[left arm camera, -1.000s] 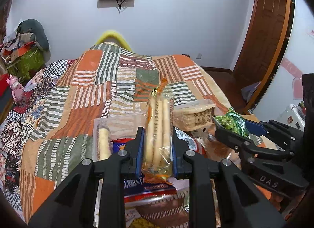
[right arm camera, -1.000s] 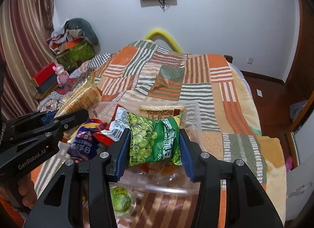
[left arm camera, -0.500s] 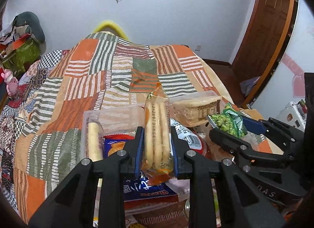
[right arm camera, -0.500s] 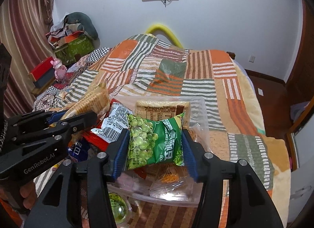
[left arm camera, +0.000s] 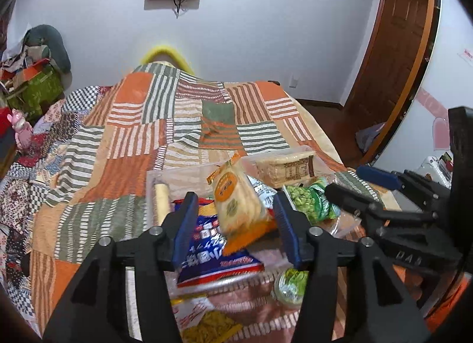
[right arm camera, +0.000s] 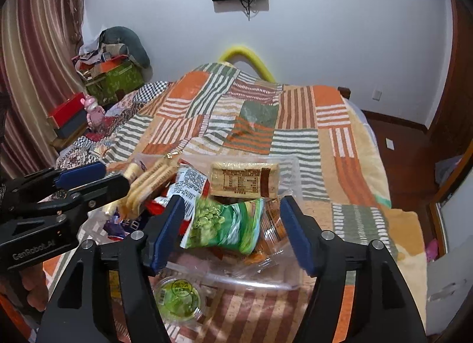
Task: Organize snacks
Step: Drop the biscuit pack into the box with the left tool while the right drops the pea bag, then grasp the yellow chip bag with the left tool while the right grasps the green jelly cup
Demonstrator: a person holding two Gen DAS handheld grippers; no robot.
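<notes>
My left gripper (left arm camera: 235, 199) hovers over a clear plastic box (left arm camera: 159, 173) of snacks on the bed. Its jaws are opening, and a clear pack of long biscuits (left arm camera: 236, 198) lies tilted and blurred between them, free of the pads. My right gripper (right arm camera: 232, 204) is over the same box (right arm camera: 291, 165) with its jaws opening. A green pea packet (right arm camera: 224, 224) sits blurred between them, touching neither pad. Each view shows the other gripper too: the right gripper (left arm camera: 354, 184) on the right, the left gripper (right arm camera: 109, 177) on the left.
The box also holds a wrapped cake with a label (right arm camera: 245, 179), a blue bag (left arm camera: 212, 257) and red packets. A green jelly cup (right arm camera: 177, 298) and a yellow packet (left arm camera: 210, 325) lie in front of it. A patchwork quilt (left arm camera: 133, 142) covers the bed.
Both grippers were shut on their packs and have now opened. The biscuit pack has tipped over and dropped from the left jaws. The pea packet has slipped down from the right jaws.
</notes>
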